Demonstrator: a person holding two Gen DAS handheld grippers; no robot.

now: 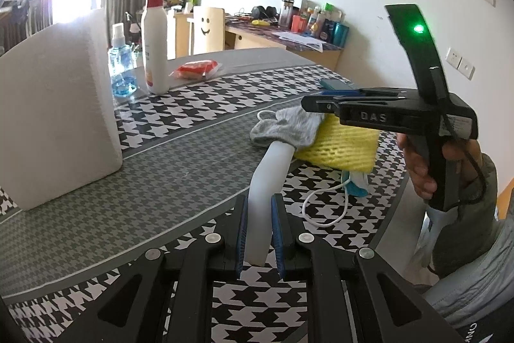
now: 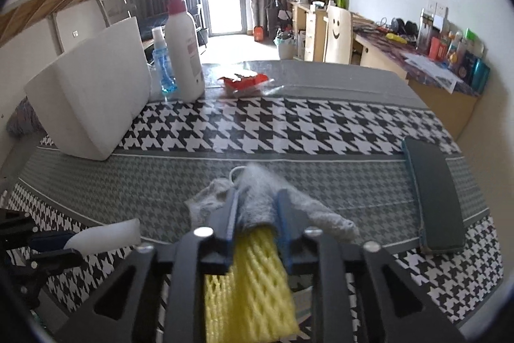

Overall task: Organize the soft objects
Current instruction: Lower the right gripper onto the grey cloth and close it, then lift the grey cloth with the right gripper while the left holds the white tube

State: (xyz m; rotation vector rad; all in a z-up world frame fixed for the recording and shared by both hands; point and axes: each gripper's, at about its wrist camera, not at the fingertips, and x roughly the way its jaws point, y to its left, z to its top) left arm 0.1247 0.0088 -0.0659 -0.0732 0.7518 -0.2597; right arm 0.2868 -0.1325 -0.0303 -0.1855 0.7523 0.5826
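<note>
My left gripper (image 1: 259, 222) is shut on a white foam strip (image 1: 261, 198) that curves up toward a grey sock (image 1: 286, 126). The strip also shows in the right wrist view (image 2: 106, 235). My right gripper (image 2: 255, 209) is shut on the grey sock (image 2: 257, 201) and a yellow foam net (image 2: 253, 288) together, held just above the table. In the left wrist view the right gripper (image 1: 305, 103) hovers over the yellow net (image 1: 340, 142). A blue face mask (image 1: 355, 184) with a white loop lies under the net.
A large white foam block (image 1: 57, 105) stands at the left. A lotion pump bottle (image 1: 155, 44), a blue spray bottle (image 1: 121, 66) and a red packet (image 1: 196, 69) stand behind. A dark teal case (image 2: 433, 192) lies at the right. The houndstooth tablecloth (image 1: 192, 108) covers the table.
</note>
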